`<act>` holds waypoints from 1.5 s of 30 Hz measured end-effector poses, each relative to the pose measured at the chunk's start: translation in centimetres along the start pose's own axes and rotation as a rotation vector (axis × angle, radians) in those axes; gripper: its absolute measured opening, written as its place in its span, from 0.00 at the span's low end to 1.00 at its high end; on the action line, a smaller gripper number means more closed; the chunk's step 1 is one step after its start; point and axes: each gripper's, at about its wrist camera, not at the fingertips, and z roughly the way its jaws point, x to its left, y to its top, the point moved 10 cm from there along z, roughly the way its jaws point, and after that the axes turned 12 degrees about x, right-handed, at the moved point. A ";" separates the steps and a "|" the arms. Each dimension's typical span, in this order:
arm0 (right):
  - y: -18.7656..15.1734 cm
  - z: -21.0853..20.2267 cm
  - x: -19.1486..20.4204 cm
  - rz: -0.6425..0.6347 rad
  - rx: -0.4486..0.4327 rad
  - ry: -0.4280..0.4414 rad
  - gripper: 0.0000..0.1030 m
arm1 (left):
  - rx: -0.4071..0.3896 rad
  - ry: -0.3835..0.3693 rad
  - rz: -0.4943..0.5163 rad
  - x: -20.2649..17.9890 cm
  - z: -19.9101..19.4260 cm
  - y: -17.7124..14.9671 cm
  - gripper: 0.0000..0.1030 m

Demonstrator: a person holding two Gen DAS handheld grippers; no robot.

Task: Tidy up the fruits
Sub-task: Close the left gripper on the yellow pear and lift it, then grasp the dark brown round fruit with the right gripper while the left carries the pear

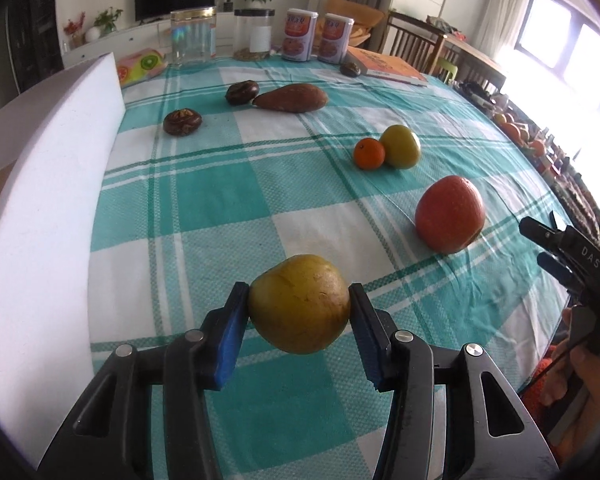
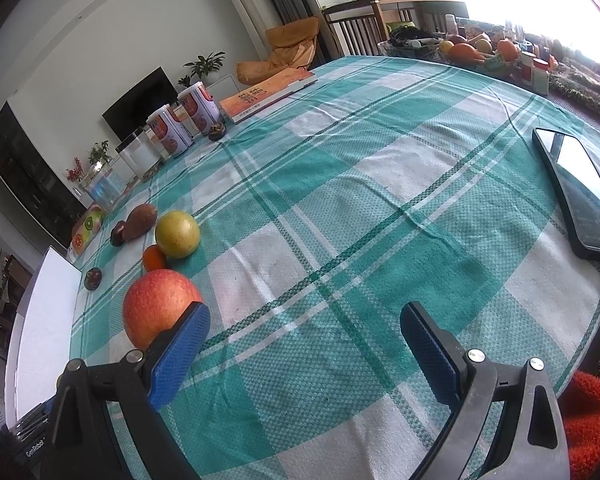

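Observation:
My left gripper (image 1: 299, 306) is shut on a yellow-brown pear (image 1: 299, 304), its blue pads pressing both sides, just above the checked tablecloth. Ahead on the right lie a red apple (image 1: 449, 214), a small orange (image 1: 369, 154) and a yellow-green fruit (image 1: 401, 146) touching it. Farther back lie a brown sweet potato (image 1: 292, 98) and two dark mangosteens (image 1: 242, 92) (image 1: 181, 122). My right gripper (image 2: 304, 334) is open and empty over the cloth; the red apple (image 2: 158, 306) sits just beyond its left finger. The right gripper also shows in the left wrist view (image 1: 540, 242).
A white foam board (image 1: 48, 208) stands along the left side. Jars (image 1: 192, 36), two cans (image 1: 300, 34) and a book (image 1: 388, 66) line the far edge, with another mangosteen (image 1: 350, 69). A phone (image 2: 580, 196) lies at the right edge. A fruit basket (image 2: 468, 54) stands beyond.

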 end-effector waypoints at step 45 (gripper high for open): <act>-1.3 4.2 25.7 -0.647 0.348 0.400 0.44 | -0.070 -0.160 -0.030 -0.5 -3.5 -3.7 0.50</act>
